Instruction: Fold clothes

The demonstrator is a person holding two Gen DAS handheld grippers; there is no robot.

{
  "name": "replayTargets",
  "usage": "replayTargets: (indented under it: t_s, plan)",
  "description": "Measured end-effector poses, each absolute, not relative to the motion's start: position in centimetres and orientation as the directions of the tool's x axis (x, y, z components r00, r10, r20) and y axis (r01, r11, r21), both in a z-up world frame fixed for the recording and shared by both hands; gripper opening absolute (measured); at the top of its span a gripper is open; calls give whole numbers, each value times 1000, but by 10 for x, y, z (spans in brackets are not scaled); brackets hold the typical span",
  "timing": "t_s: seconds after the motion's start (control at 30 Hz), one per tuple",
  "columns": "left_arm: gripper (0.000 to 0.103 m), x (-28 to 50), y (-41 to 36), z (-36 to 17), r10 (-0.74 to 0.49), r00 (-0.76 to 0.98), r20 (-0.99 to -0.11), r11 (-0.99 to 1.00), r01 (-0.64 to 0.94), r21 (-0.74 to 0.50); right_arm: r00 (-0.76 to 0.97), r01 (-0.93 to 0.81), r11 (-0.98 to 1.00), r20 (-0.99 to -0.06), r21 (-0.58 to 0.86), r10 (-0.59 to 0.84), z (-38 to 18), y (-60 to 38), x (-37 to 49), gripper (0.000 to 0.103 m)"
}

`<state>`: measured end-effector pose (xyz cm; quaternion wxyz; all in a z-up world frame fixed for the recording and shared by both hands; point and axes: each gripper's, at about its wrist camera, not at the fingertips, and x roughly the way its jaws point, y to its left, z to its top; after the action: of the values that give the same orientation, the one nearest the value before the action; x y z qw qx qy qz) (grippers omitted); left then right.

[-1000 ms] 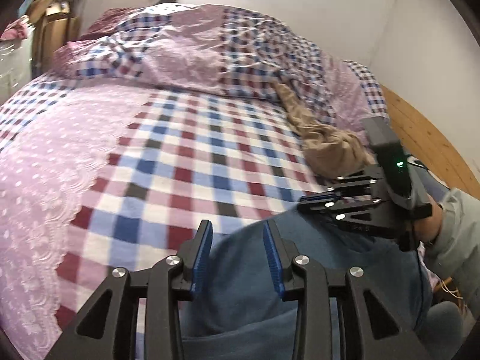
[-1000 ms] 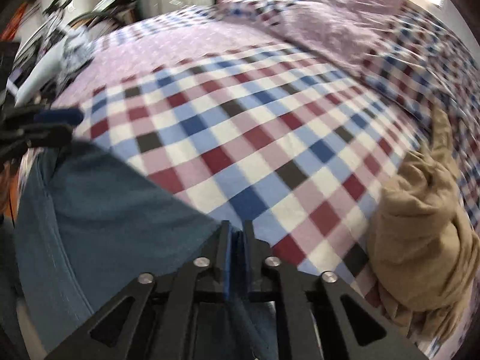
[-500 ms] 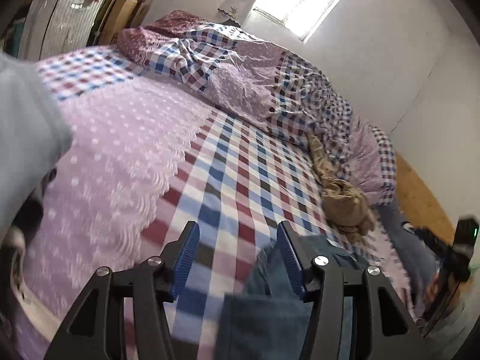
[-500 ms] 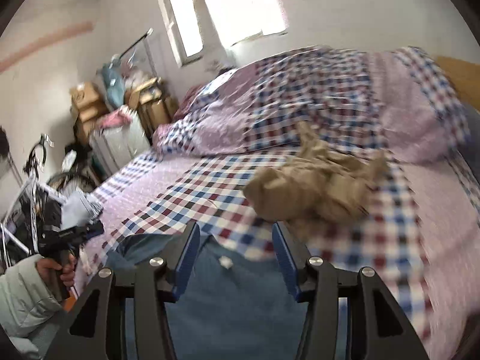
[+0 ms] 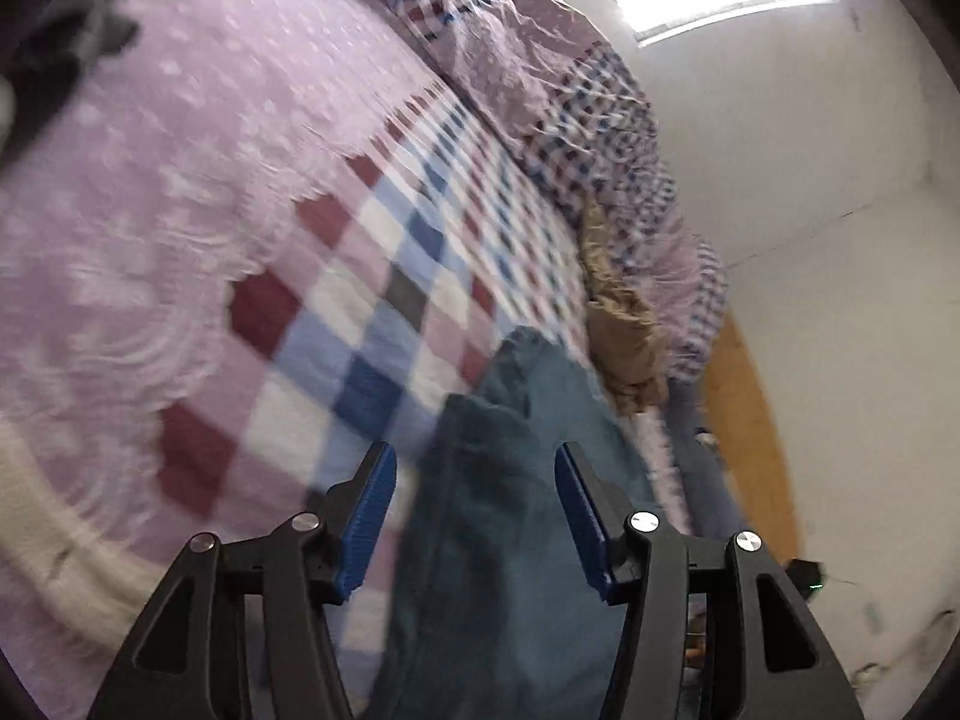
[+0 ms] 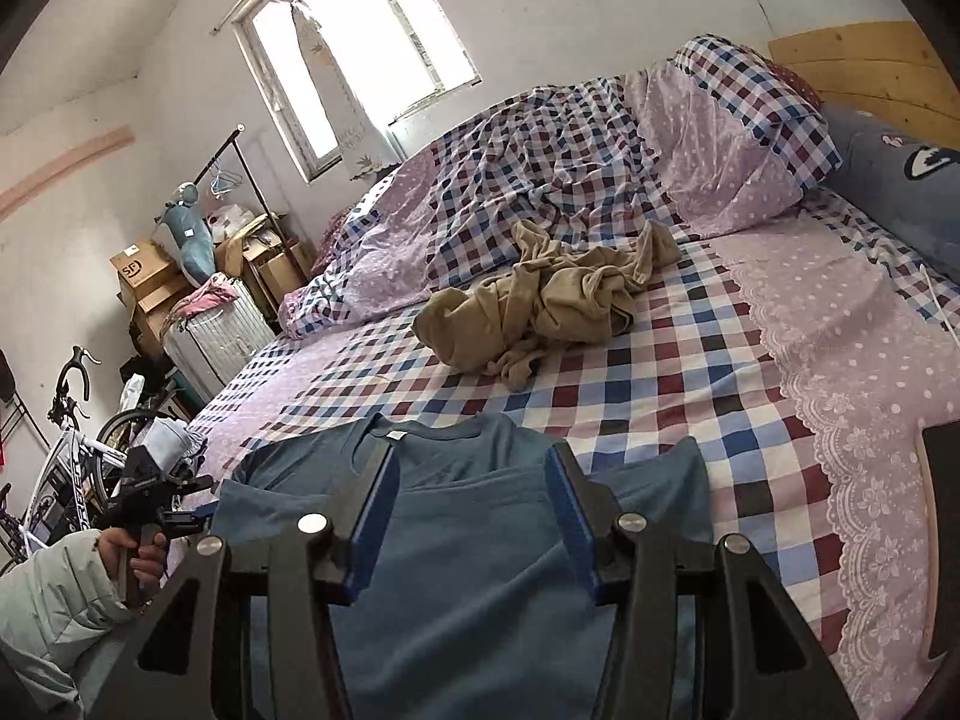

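A blue T-shirt (image 6: 480,540) lies flat at the near edge of the bed, collar (image 6: 390,435) pointing away and both sleeves turned in. My right gripper (image 6: 474,462) hovers open over its middle, nothing between the pads. In the left wrist view, my left gripper (image 5: 474,462) is open above the shirt (image 5: 498,516), whose blurred edge runs between the fingers without the pads pressing on it. From the right wrist view the left gripper (image 6: 201,501) sits at the shirt's left edge, held by a hand in a pale green sleeve (image 6: 54,600).
A crumpled tan garment (image 6: 552,300) lies mid-bed on the checked sheet (image 6: 660,384). Behind it are a rumpled duvet (image 6: 540,180), a pillow (image 6: 738,138) and a wooden headboard (image 6: 870,66). A bicycle (image 6: 66,450), suitcase (image 6: 216,330) and boxes (image 6: 144,276) stand left of the bed.
The right gripper, shut on the blue cloth a second ago, has let go, opened and swung back. The left gripper opened wider and rolled.
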<state>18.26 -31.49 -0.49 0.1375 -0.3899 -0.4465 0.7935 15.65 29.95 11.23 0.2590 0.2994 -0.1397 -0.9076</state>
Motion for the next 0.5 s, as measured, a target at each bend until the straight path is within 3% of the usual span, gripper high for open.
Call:
replayTargets:
  t_s: [0.27,0.37,0.43,0.5]
  plan:
    - [58,169,-319,-11,595,-676,-434,-505,105,-856,-694,341,-826,-472,450,-544,105,310,153,54]
    - [52,172,-319,-12,600,-676,-428,-496,105,-862,-698,317,-828,-478,462,-533,103,314,151,54]
    - [40,176,-320,-11,586,-677,-444,-505,124,-854,-702,305,-829,-478,468,-528,103,317,149,54]
    - [39,179,-321,-9,575,-682,-452,-512,131,-849,-706,293,-829,-477,476,-523,102,320,148,54]
